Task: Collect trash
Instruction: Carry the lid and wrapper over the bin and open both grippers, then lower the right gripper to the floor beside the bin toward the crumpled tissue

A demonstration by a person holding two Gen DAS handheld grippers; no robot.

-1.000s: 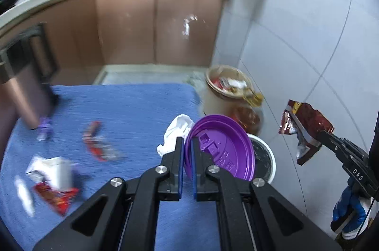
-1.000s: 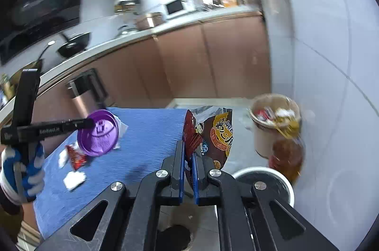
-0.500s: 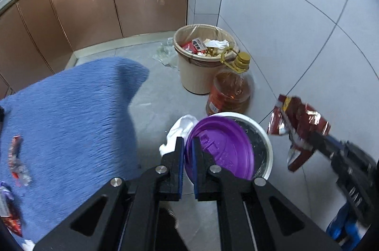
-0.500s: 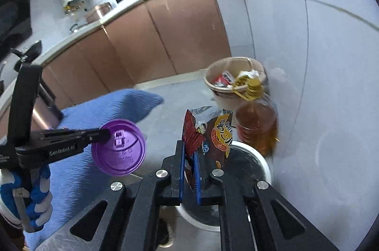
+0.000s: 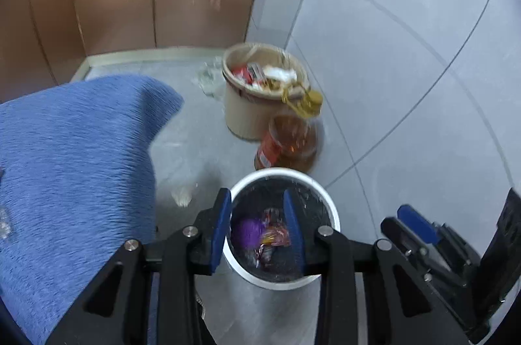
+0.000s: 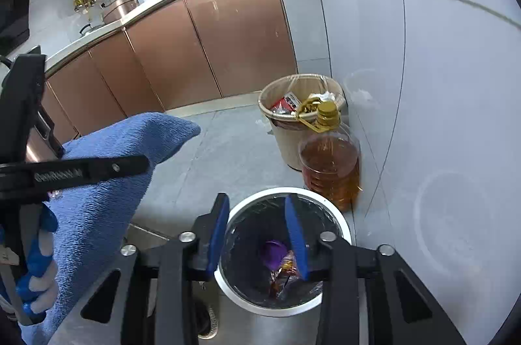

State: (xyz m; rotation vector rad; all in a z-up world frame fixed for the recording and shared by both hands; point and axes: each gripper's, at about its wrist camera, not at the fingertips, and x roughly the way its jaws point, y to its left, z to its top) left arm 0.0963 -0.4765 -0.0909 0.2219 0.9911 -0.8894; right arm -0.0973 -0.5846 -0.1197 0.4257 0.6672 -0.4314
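Kitchen floor | white bin [image 5: 329, 208] now holds purple lid [image 5: 248, 231], wrapper [image 5: 276, 237] | both grippers' jaws just opened, empty

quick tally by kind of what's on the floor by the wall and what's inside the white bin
bins: 2, white bin, beige bin
oil bottle: 1
purple lid in the white bin: 1
snack wrapper in the white bin: 1
total: 5

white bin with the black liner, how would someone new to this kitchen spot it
Find the grey tiled wall beside the brown cabinets. Along its foot stand a beige bin, an oil bottle, then the white bin. It alone has a white rim, black liner and a purple lid inside.
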